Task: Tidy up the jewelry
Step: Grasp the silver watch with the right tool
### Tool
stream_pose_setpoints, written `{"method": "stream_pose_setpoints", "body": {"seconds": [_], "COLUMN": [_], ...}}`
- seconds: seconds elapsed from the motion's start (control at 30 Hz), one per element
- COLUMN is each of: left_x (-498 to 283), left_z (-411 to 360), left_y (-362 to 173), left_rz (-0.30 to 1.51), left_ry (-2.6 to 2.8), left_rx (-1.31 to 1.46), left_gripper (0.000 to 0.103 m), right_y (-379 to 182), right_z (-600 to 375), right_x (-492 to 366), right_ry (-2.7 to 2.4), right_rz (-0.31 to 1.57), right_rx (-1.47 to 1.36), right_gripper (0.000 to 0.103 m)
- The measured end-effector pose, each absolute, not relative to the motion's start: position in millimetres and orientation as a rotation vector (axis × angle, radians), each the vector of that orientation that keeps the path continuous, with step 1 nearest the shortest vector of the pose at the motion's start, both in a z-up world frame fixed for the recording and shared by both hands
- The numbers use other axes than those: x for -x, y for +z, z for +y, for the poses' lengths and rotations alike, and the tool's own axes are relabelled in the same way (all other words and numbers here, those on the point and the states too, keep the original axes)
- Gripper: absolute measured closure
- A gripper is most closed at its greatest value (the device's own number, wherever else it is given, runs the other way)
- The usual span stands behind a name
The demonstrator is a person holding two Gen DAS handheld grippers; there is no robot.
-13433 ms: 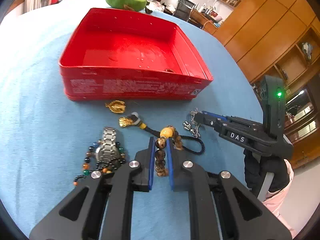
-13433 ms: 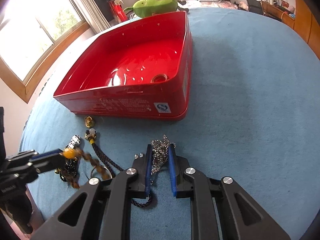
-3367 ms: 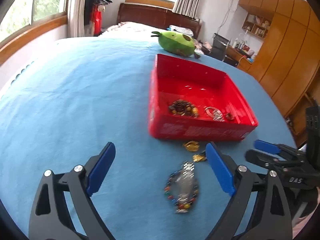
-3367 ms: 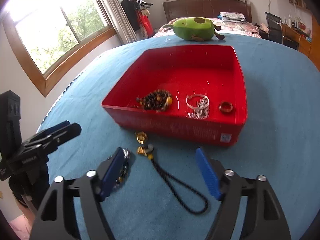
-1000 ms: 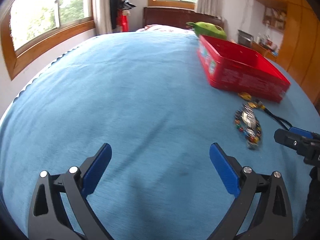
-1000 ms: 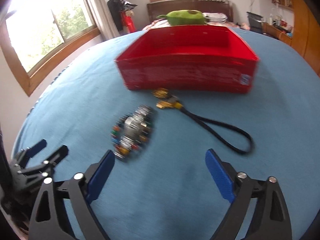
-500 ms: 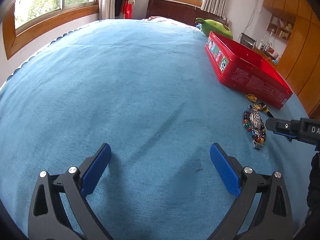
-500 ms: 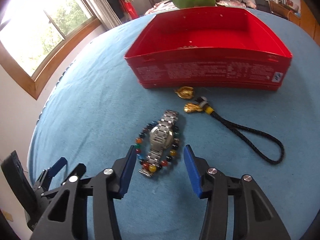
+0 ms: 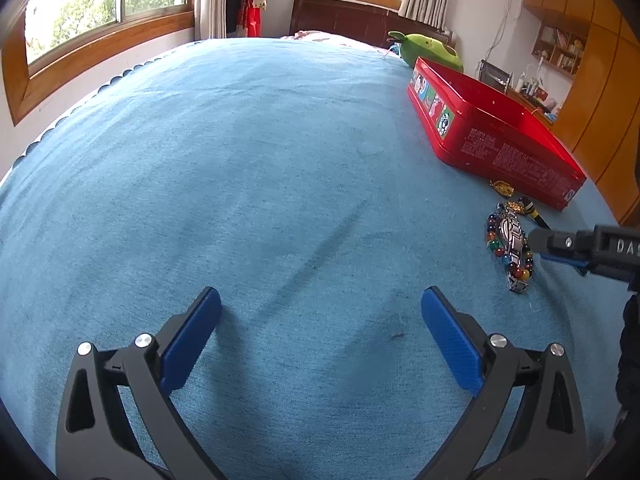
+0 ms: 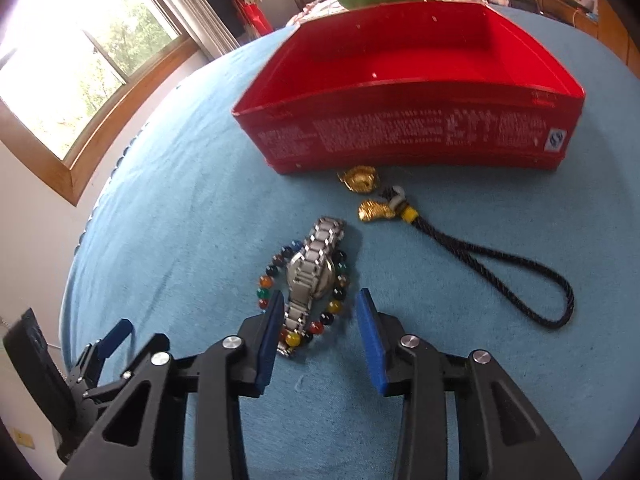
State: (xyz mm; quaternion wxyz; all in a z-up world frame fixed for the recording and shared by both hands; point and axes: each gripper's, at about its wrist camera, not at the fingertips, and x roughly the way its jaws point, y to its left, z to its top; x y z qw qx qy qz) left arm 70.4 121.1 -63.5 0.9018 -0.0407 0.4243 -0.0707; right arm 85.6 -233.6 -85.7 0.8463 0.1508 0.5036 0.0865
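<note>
Jewelry lies on your blue-covered desk (image 9: 248,152). Through the left wrist view, your left claw (image 9: 320,340) gapes wide over bare cloth, with the red tin (image 9: 492,136) far right. Through the right wrist view, your right claw (image 10: 318,334) is closing around the silver watch (image 10: 314,272) and its surrounding bead bracelet (image 10: 340,300), pads not yet pressing; a gold charm (image 10: 360,179) and corded pendant (image 10: 460,248) sit before the tin.
</note>
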Motion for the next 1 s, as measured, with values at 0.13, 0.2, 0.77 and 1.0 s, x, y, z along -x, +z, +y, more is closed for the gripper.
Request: {"method": "stream_pose_setpoints", "body": {"seconds": [0.13,0.2,0.77,1.0], "left_x": [-70,-70,-72,-73], "left_z": [121,121,117,116], "left_y": [-64,-64,-66,-66], "left_rz": [0.877,0.877,0.885,0.886], "left_ry": [-0.145,-0.146,-0.140,-0.137], "left_rx": [0.083,0.084,0.068,0.067], "left_gripper": [0.003,0.003,0.003,0.003], "right_y": [-82,-85,-99,-95], "right_z": [-218,-211,-191,-213], "right_x": [-97,-103,-116,-108], "right_ry": [0.192,0.184,0.140,0.200], "right_rz": [1.068,1.086,1.108,1.069], "right_rx": [-0.284,-0.265,-0.163,-0.284], "right_gripper": [0.065,0.066,0.071,0.072]}}
